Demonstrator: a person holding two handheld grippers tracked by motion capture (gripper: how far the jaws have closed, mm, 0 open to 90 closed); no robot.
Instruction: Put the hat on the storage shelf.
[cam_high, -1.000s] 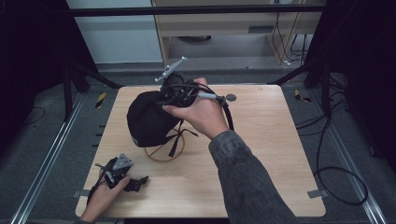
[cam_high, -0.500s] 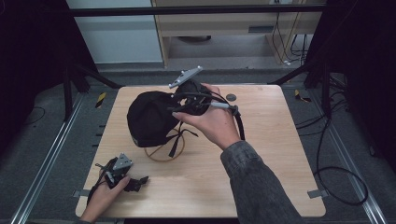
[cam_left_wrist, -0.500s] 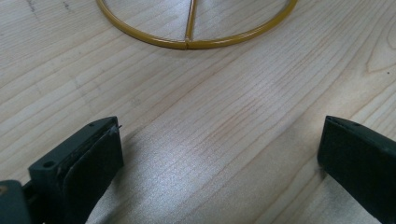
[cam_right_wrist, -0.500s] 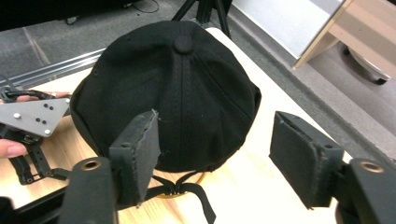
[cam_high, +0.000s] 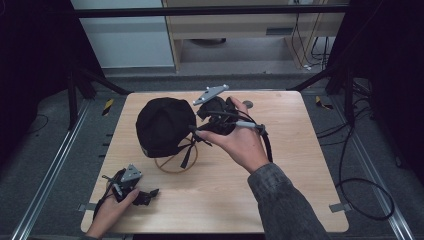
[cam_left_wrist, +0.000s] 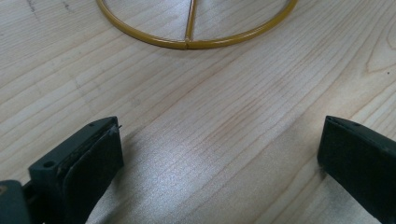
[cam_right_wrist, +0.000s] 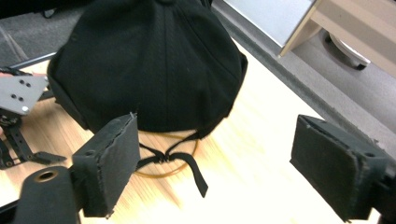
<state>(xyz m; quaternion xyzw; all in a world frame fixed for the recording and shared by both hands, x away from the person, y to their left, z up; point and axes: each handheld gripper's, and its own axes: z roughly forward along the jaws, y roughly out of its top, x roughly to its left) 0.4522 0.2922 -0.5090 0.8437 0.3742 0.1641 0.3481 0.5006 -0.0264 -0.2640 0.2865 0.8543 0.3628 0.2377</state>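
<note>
Black cap (cam_high: 162, 125) atop gold stand (cam_high: 176, 161)

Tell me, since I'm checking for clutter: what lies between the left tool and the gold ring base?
Bare wooden tabletop, seen in the left gripper view.

Dim surroundings, evenly lit table (cam_high: 300, 165), perhaps slight motion blur, soft shadows

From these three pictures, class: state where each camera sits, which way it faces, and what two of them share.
High view: above the table, looking forward and down; both forearms, left gripper, right gripper.
Left gripper view: low over the wood, facing the gold ring base; own open jaws.
Right gripper view: faces the black cap on its stand; own open jaws.
All three views show the ring base.
</note>
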